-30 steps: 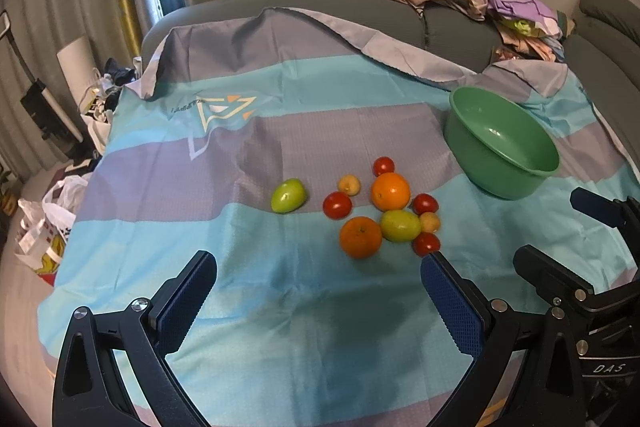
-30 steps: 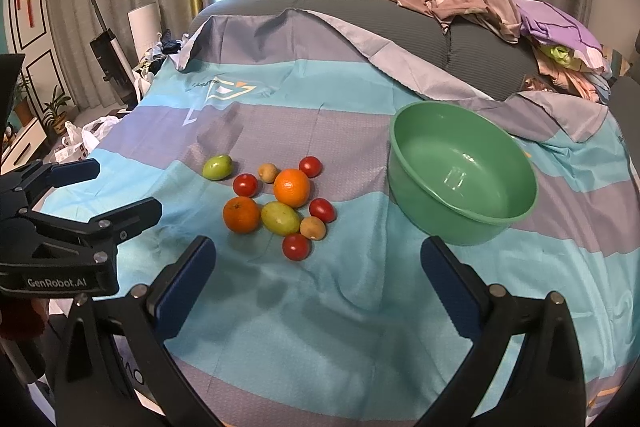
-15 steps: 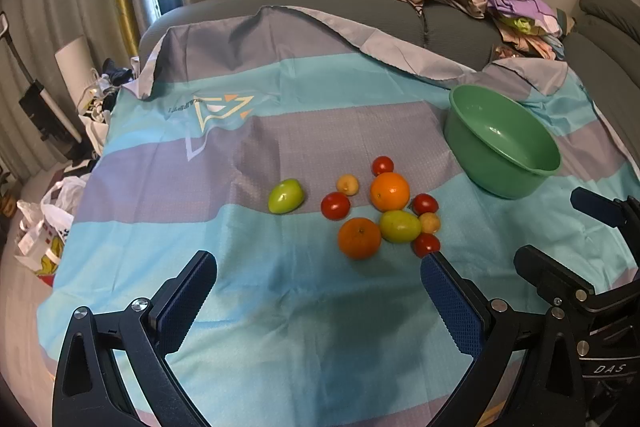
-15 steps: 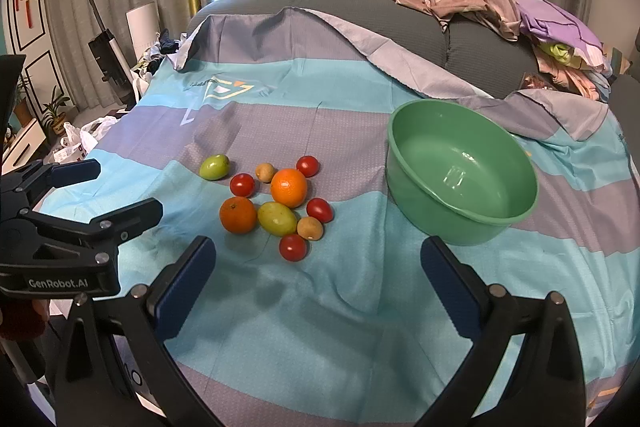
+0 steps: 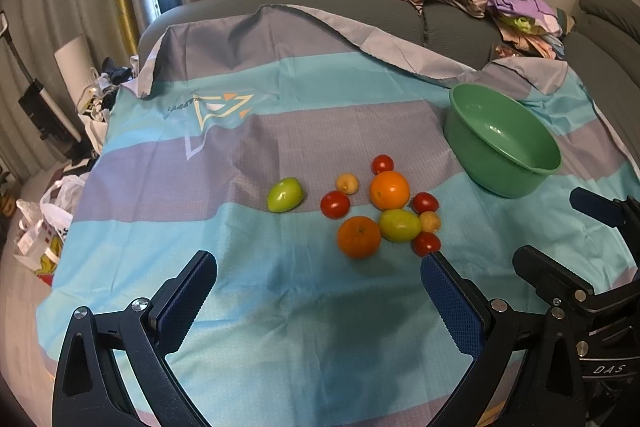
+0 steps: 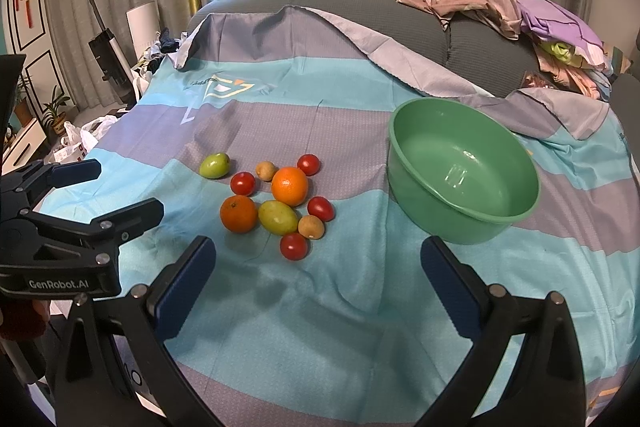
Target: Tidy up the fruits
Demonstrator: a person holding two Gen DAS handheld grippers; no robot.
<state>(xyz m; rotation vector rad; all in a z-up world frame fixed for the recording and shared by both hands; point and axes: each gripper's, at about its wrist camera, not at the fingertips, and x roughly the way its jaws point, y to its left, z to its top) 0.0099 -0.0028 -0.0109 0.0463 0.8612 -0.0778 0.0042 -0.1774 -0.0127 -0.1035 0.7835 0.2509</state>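
Note:
A cluster of fruit lies on the striped cloth (image 5: pixel 280 327): two oranges (image 5: pixel 389 189) (image 6: pixel 289 185), several red tomatoes (image 5: pixel 335 204) (image 6: pixel 293 245), a yellow-green fruit (image 5: pixel 399 225) (image 6: pixel 277 217), small tan fruits (image 5: pixel 347 183) (image 6: pixel 311 227). One green fruit (image 5: pixel 285 194) (image 6: pixel 215 165) sits apart to the left. An empty green bowl (image 5: pixel 536 167) (image 6: pixel 404 147) stands right of the cluster. My left gripper (image 5: pixel 318 297) hangs open in front of the fruit, holding nothing. My right gripper (image 6: pixel 318 285) is open too, between cluster and bowl, nearer to me.
The cloth covers a grey sofa (image 6: pixel 472 43) with a heap of clothes (image 6: pixel 520 11) at the back right. Plastic bags (image 5: pixel 44 227) and a vacuum cleaner (image 6: pixel 104 43) stand on the floor to the left. Curtains hang behind.
Both grippers have drifted only slightly; the fruit and bowl sit a touch lower and left in view. Nothing was picked up or moved.

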